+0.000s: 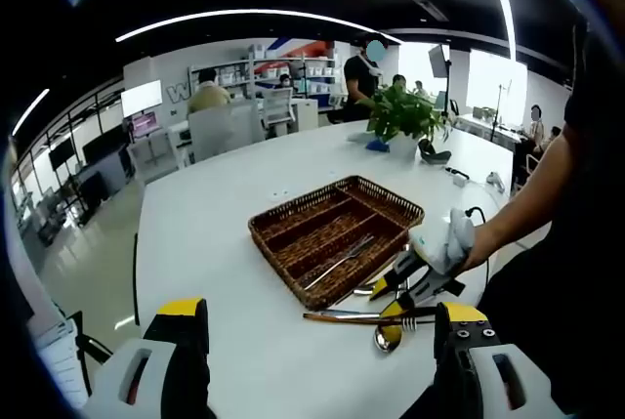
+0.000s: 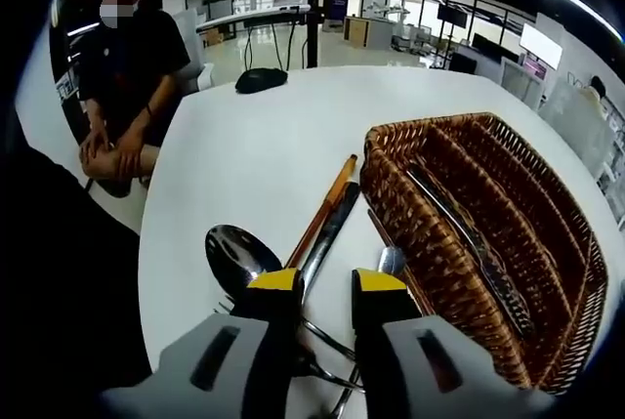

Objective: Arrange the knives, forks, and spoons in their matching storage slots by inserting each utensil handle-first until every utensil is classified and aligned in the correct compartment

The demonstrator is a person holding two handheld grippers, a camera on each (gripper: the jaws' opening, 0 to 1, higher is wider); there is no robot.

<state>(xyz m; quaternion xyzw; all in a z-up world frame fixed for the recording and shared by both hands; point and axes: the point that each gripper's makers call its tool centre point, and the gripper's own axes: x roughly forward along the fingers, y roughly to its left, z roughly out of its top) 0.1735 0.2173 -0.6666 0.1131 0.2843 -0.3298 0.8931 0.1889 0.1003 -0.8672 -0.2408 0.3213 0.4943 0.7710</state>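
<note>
A large white oval table (image 1: pixel 225 214) carried a brown woven wicker tray (image 1: pixel 337 235) with long compartments. Just beside the tray, loose metal cutlery (image 1: pixel 366 316) lay on the tabletop, among it a shiny steel spoon (image 2: pixel 234 251) and a wooden-handled utensil (image 2: pixel 322 210). Farther off stood a leafy green potted plant (image 1: pixel 405 116), and a black computer mouse (image 2: pixel 261 78) rested near the edge.

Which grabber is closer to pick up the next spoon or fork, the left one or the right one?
The right one, probably. The right gripper hangs just above the loose utensils beside the wicker tray, jaws close together. The left gripper is wide open over bare table, farther from them.
</note>
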